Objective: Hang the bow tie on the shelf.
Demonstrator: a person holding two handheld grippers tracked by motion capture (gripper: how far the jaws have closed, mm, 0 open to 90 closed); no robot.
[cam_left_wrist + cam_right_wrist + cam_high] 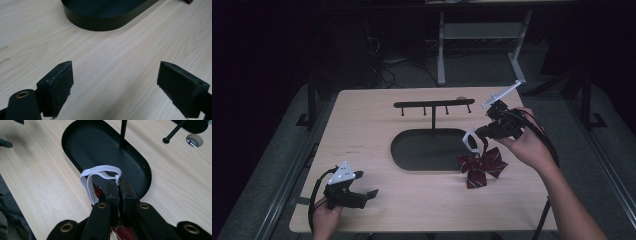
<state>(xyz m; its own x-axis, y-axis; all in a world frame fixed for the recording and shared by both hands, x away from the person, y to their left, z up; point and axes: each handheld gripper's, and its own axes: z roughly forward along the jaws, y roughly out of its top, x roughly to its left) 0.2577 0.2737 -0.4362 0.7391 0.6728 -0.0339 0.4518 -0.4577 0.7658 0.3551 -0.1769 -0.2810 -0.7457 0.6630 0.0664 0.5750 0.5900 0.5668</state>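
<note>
Right claw [118,188] clamped on bow tie's [481,166] white strap [96,173] beside bare black tray [422,150]; left claw [115,87] wide.

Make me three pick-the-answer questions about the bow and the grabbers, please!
1. Where is the bow tie?
A. hanging from a hook on the rack
B. right of the stand's black oval base, under the right gripper
C. beside the left gripper

2. What colour is the strap in the right gripper?
A. white
B. red
C. black

3. How does the left gripper stand?
A. shut on the strap
B. shut on nothing
C. open, nothing between its jaws

Answers: 1 B, the high view shows it beside the base. 2 A, the loop is white. 3 C, only bare table lies between its jaws.
</note>
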